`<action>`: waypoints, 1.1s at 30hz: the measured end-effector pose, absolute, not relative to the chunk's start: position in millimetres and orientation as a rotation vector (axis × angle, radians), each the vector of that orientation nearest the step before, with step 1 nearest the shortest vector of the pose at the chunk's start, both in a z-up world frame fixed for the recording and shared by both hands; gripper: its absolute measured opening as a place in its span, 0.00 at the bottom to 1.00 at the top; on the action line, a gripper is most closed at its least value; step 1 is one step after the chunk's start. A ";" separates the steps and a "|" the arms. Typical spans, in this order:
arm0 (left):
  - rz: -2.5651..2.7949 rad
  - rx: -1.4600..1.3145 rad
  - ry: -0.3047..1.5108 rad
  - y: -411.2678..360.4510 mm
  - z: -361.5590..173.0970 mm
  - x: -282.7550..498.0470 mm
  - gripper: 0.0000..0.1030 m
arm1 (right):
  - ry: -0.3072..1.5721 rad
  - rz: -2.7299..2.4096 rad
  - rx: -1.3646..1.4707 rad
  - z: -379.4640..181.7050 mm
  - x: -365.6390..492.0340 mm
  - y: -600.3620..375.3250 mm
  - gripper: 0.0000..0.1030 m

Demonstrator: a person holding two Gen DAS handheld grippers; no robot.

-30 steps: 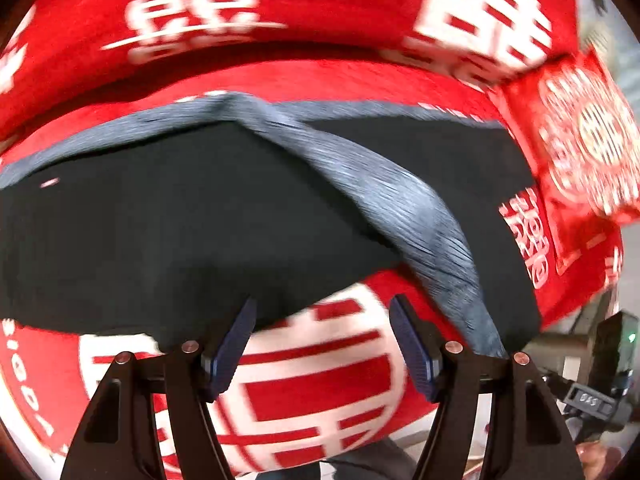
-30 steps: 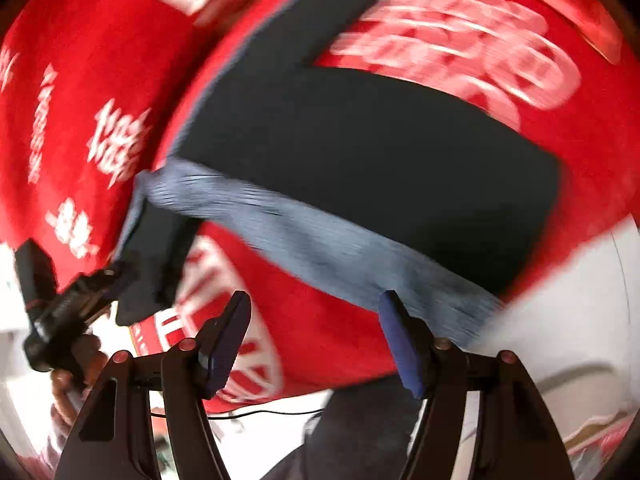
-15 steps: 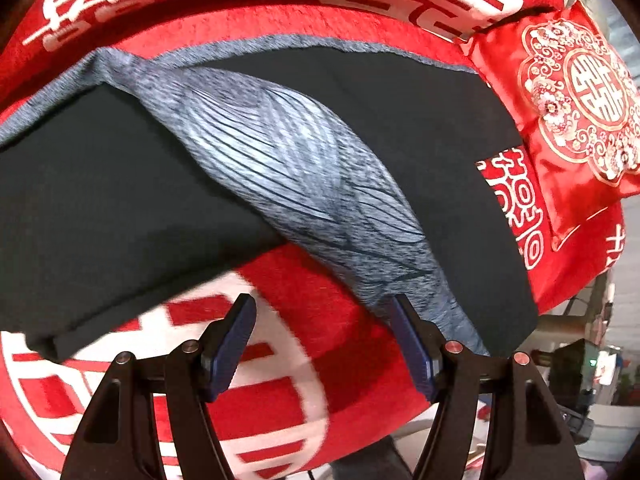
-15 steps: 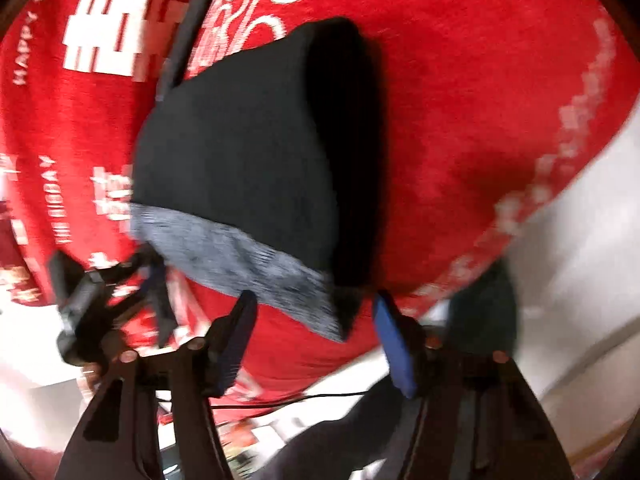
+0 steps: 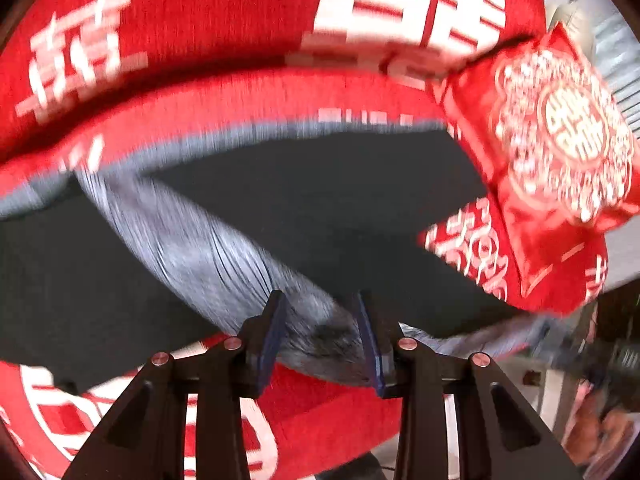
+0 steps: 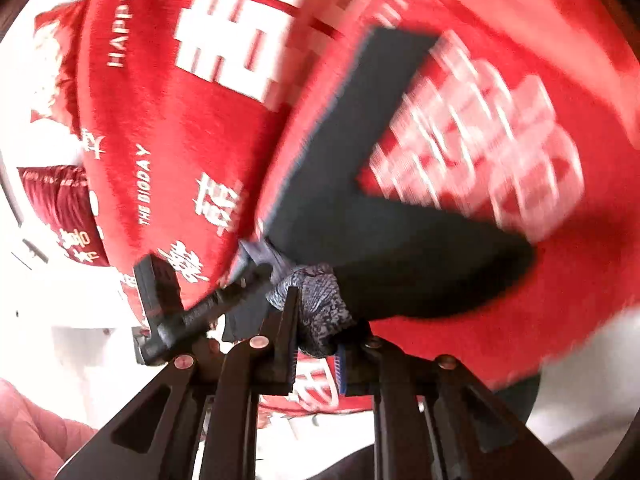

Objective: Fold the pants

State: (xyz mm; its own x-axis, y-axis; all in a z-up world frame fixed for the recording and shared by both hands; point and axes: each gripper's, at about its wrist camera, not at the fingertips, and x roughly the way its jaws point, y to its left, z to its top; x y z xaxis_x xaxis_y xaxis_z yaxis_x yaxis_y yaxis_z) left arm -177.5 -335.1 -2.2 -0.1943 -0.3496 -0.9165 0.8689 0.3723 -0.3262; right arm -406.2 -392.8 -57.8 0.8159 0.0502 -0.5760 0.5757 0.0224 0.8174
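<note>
The pants (image 5: 320, 208) are black with a grey patterned waistband (image 5: 208, 248) and lie spread on a red cover (image 5: 200, 32) with white characters. My left gripper (image 5: 320, 320) has the grey band bunched between its fingers, and the jaws are closing on it. In the right wrist view the black pants (image 6: 360, 208) run up and away in an L shape. My right gripper (image 6: 316, 320) is closing too, with a wad of grey waistband (image 6: 320, 304) pinched between its pads. The left gripper (image 6: 192, 312) shows just left of that wad.
A red embroidered cushion (image 5: 560, 152) lies on the cover to the right of the pants. The cover's front edge (image 6: 480, 360) drops off close below the right gripper, with pale floor beyond. Another red cushion (image 6: 60, 200) sits at the far left.
Both grippers went from wide open over the cloth to closed around the grey waistband. The left slid right along the band, and the right swung round to the waistband's corner.
</note>
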 end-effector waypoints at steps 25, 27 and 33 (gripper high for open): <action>-0.747 0.620 1.303 -358.4 -80.6 -103.3 0.79 | 0.908 -0.824 1.374 -117.2 -370.2 -546.4 0.26; -0.745 0.642 1.293 -359.1 -82.8 -102.4 0.84 | 0.888 -0.837 1.398 -128.0 -370.9 -554.7 0.12; -0.694 0.653 1.312 -364.5 -67.9 -90.5 0.85 | 1.000 -0.888 1.376 -118.3 -372.0 -553.7 0.30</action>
